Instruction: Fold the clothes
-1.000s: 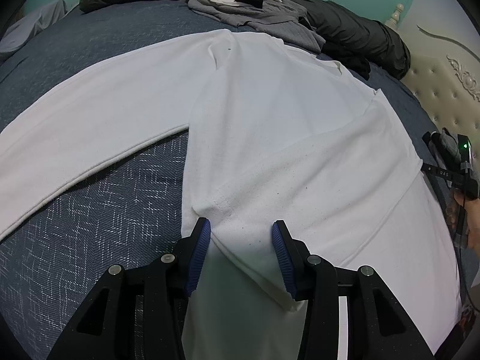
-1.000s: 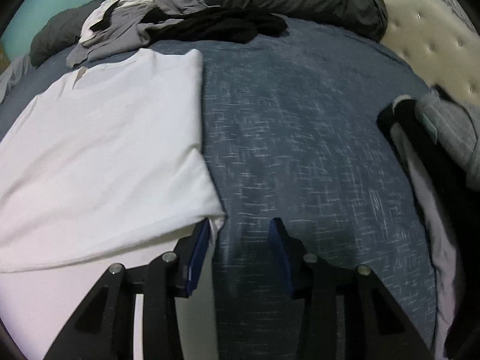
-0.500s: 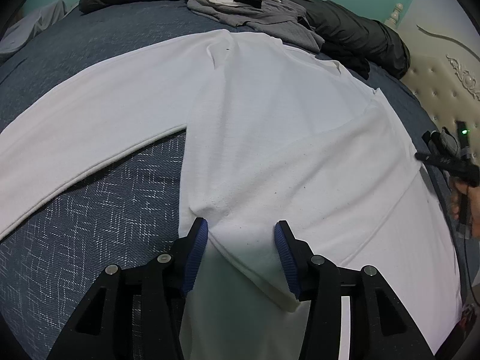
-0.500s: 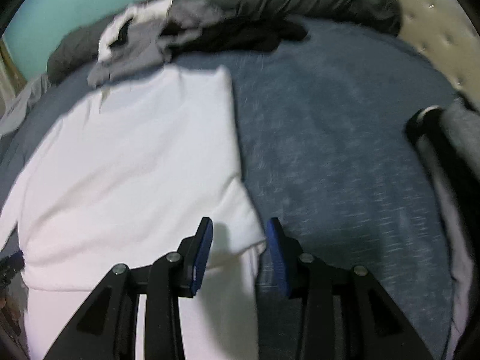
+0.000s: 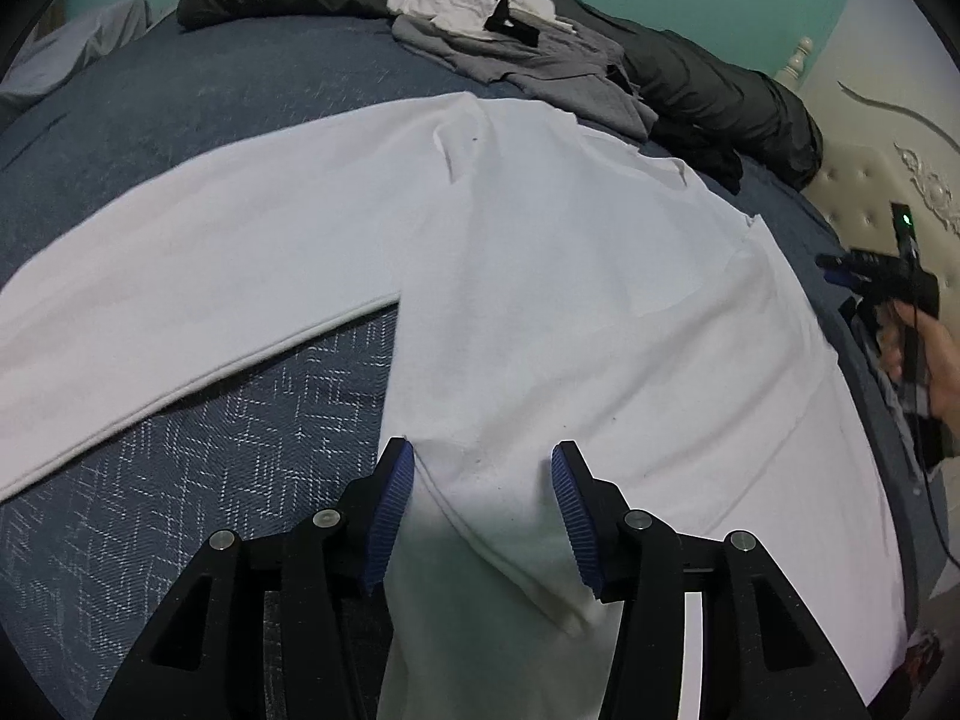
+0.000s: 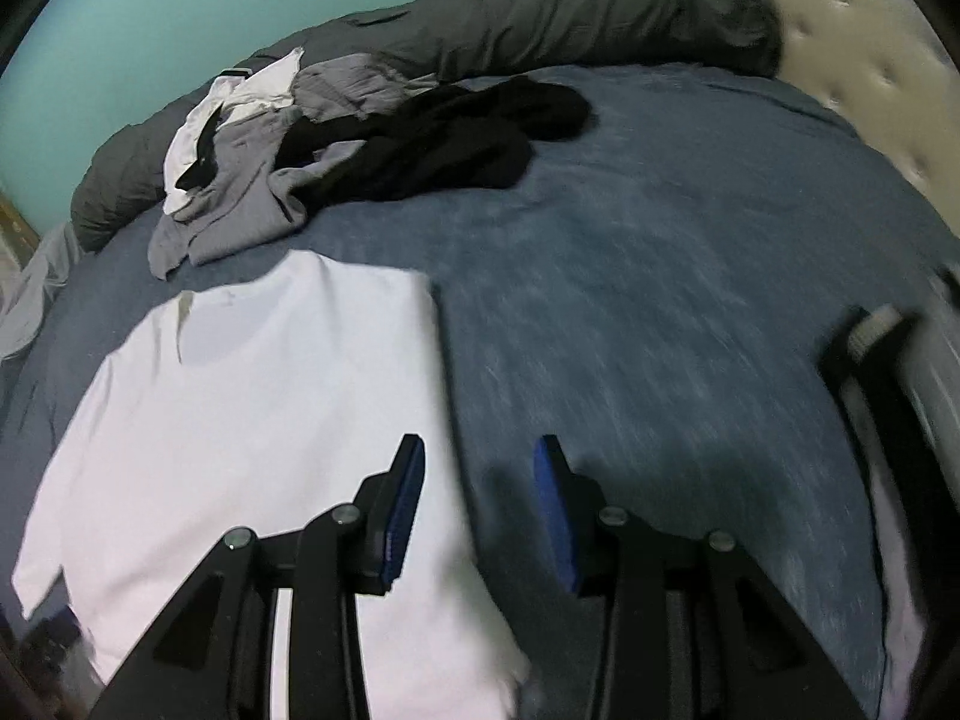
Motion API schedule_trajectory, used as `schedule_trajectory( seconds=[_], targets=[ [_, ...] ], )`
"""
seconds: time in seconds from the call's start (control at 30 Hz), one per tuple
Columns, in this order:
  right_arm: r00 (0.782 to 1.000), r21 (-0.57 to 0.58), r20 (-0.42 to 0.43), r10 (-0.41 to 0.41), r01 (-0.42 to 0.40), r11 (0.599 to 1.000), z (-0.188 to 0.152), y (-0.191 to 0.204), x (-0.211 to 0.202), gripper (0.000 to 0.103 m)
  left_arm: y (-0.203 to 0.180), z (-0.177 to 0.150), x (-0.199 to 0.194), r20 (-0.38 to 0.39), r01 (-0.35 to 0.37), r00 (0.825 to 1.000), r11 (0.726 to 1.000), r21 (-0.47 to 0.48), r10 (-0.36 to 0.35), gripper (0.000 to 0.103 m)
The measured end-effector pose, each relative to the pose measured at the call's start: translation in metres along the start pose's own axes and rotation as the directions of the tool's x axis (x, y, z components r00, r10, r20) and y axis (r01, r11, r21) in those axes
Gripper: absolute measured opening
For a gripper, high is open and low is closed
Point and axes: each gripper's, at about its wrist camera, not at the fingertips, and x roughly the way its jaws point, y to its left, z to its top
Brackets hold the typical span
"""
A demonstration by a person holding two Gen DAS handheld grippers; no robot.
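A white long-sleeved shirt lies flat on the blue bed cover. One sleeve stretches out to the left; the other is folded across the body. My left gripper is open, low over the shirt's near part, with the folded sleeve's cuff end between its fingers. In the right wrist view the same shirt fills the lower left. My right gripper is open above the shirt's right edge, nothing between its fingers. The left wrist view shows the right gripper held in a hand at the far right.
A pile of grey, white and black clothes lies at the back of the bed against a rolled dark grey duvet. A tufted cream headboard stands to the right. More dark and grey clothes lie at the right edge.
My right gripper has lifted and swung away from the shirt's lower right corner, with the view now blurred and higher. The left gripper has barely moved.
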Motion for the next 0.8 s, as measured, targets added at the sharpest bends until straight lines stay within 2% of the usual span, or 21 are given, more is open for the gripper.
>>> schedule_trajectory(
  seconds=[0.1,0.33,0.43,0.5,0.53,0.8],
  targets=[
    [1.0,0.008,-0.017,0.01,-0.01,1.0,0.027,0.007,0.019,0.039,-0.001,-0.002,0.005,-0.009,-0.002,1.0,1.0,0.01,0.002,0.052],
    [0.998,-0.006,-0.057,0.008,-0.008,1.0,0.055,0.018,0.063,0.039,-0.003,-0.004,0.012,-0.018,-0.001,1.0,1.0,0.03,0.001,0.055],
    [0.996,-0.003,-0.091,-0.018,0.018,1.0,0.059,0.019,0.085,0.039,-0.004,-0.005,0.013,-0.017,0.001,1.0,0.999,0.038,0.0,0.055],
    [0.996,0.01,-0.09,-0.003,0.003,1.0,0.061,0.017,0.093,0.025,-0.004,-0.005,0.013,-0.016,0.0,1.0,0.999,0.044,0.0,0.055],
    [0.996,0.019,-0.084,0.005,-0.003,1.0,0.062,0.016,0.096,0.009,-0.005,-0.005,0.013,-0.015,0.0,1.0,0.999,0.046,0.001,0.055],
    [0.999,0.05,-0.017,-0.032,0.033,0.998,0.068,0.007,0.094,0.0,-0.005,-0.005,0.015,-0.015,-0.006,1.0,0.999,0.05,0.007,0.056]
  ],
)
